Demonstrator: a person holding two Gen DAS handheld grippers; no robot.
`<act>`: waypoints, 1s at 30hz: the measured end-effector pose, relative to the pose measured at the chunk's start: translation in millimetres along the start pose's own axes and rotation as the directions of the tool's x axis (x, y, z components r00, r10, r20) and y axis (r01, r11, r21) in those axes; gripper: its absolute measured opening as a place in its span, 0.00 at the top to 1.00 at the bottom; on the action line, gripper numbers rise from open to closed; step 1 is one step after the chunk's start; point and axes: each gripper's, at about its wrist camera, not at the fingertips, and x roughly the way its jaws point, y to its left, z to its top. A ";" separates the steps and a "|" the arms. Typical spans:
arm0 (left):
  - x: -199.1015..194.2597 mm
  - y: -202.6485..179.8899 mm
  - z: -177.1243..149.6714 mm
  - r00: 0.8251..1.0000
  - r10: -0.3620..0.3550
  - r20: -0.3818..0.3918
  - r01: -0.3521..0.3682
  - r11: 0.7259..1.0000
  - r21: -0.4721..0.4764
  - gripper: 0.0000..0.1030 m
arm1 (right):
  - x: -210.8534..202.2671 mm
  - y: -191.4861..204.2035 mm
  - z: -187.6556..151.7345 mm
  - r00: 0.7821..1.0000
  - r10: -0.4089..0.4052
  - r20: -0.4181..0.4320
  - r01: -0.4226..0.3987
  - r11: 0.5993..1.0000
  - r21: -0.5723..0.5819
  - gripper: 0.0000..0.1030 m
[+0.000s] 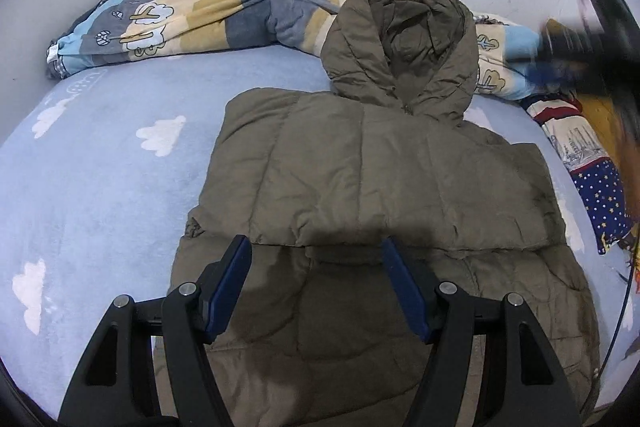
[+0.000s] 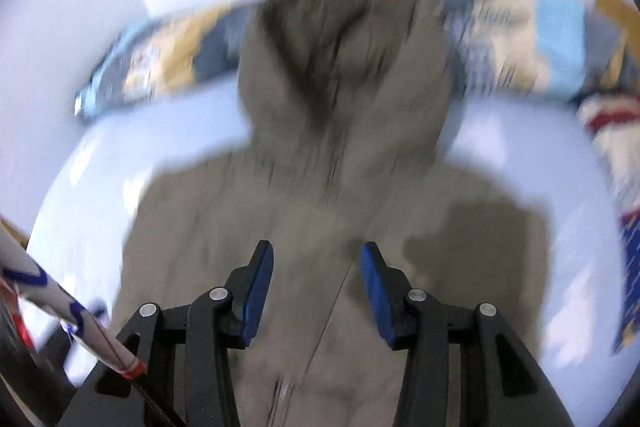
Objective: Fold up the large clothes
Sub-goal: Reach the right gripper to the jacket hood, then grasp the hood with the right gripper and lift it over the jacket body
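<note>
Quilt point(image 1: 192, 23) at 12 behind jacket point(image 1: 360, 167) on bed point(image 1: 100, 167). Left gripper point(image 1: 316, 251), right gripper point(image 2: 316, 255): jaws apart, empty, over jacket.

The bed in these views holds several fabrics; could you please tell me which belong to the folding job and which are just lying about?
Job:
- olive-brown padded hooded jacket, sleeves folded in
- left gripper, right gripper, both open above it

Lying about:
- patchwork cartoon quilt
- star-patterned navy cloth
- cloud-print blue sheet
</note>
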 end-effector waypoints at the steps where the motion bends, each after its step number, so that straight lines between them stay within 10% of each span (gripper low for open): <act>1: -1.4 -0.3 0.4 1.000 -0.008 0.006 0.008 1.000 0.002 0.34 | -6.1 -5.6 16.1 1.000 -0.014 0.025 0.014 1.000 0.014 0.52; 7: -3.6 6.9 4.2 0.999 -0.040 0.012 0.040 0.999 0.004 0.34 | -1.7 -54.3 120.5 0.982 -0.111 0.150 0.095 0.989 0.111 0.52; 16: 7.9 28.7 6.6 0.997 -0.074 -0.019 0.072 0.995 -0.073 0.34 | 70.6 -77.3 190.2 0.978 -0.141 0.152 0.113 0.977 0.181 0.52; 20: 12.3 29.2 5.0 0.997 -0.073 -0.027 0.071 0.995 -0.073 0.34 | 100.7 -82.8 194.7 0.966 -0.225 0.127 0.204 0.966 0.157 0.53; 22: 14.3 27.1 4.3 0.997 -0.069 -0.032 0.067 0.996 -0.061 0.34 | 113.2 -86.6 189.5 0.968 -0.230 0.101 0.214 0.966 0.146 0.89; 30: -1.1 22.4 7.8 0.998 -0.068 0.012 0.069 0.996 -0.061 0.34 | 57.8 -75.2 151.5 0.949 -0.225 0.221 0.202 0.972 0.122 0.93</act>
